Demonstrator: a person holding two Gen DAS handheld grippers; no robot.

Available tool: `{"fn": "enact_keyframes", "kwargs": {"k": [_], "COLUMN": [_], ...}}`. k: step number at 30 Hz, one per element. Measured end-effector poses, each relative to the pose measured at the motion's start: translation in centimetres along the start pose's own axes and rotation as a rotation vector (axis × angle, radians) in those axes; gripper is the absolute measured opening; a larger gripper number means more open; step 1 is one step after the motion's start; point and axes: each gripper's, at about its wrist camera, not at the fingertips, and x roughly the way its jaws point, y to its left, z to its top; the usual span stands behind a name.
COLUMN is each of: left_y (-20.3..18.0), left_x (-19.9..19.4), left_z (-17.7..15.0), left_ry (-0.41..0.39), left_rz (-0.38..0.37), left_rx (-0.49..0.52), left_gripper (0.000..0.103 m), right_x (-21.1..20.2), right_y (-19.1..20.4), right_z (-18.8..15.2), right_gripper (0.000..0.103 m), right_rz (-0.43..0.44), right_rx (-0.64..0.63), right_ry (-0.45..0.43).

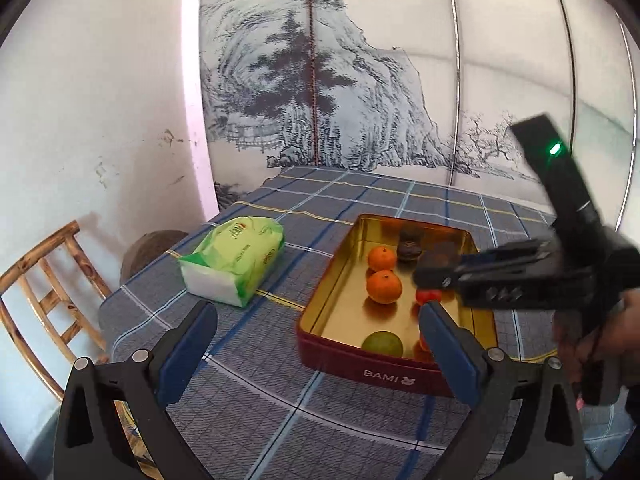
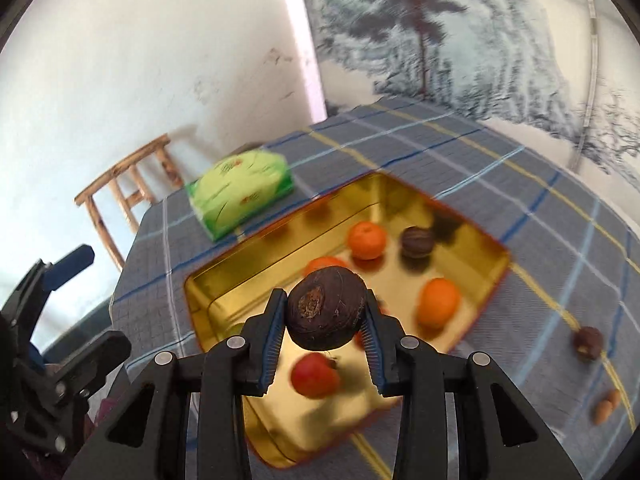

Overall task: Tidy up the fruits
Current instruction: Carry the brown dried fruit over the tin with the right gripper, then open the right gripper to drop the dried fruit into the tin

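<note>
A gold-lined red tin (image 1: 320, 350) (image 2: 224, 292) sits on the checked tablecloth. It holds two oranges (image 1: 384, 287) (image 2: 366, 240), a green fruit (image 1: 382, 344), a dark brown fruit (image 1: 409, 251) (image 2: 417, 242) and a red fruit (image 2: 315, 374). My right gripper (image 2: 325, 322) is shut on a dark brown round fruit (image 2: 326, 308) and holds it above the tin; it also shows in the left wrist view (image 1: 436, 270). My left gripper (image 1: 316, 356) is open and empty, hovering near the tin's front left corner.
A green tissue pack (image 1: 236, 260) (image 2: 242, 196) lies left of the tin. On the cloth right of the tin lie another dark brown fruit (image 2: 588, 343) and two small tan nuts (image 2: 606, 406). A wooden chair (image 1: 44, 292) stands at the table's left.
</note>
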Motion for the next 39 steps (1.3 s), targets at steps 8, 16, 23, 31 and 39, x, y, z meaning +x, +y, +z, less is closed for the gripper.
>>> {"fn": "enact_keyframes", "kwargs": {"k": [8, 16, 23, 31, 39], "left_y": [0.7, 1.0, 1.3, 0.7, -0.3], "left_x": [0.4, 0.5, 0.8, 1.0, 0.7], "left_z": [-0.4, -0.7, -0.9, -1.0, -0.7], "left_ry": [0.023, 0.033, 0.053, 0.07, 0.067], "left_rz": [0.015, 0.017, 0.021, 0.028, 0.026], "left_rx": [0.008, 0.013, 0.012, 0.037, 0.069], "left_gripper": [0.1, 0.1, 0.1, 0.1, 0.1], "right_x": [3.7, 5.4, 6.0, 4.5, -1.3], "right_y": [0.9, 1.7, 1.7, 0.4, -1.3], "right_z": [0.6, 1.0, 1.5, 2.7, -0.1], "right_gripper": [0.038, 0.038, 0.038, 0.039, 0.054], "right_rz": [0.008, 0.0, -0.002, 0.044, 0.018], "right_rx": [0.015, 0.01, 0.025, 0.109, 0.131], "right_ry": [0.084, 0.125, 0.126, 0.036, -0.101]}}
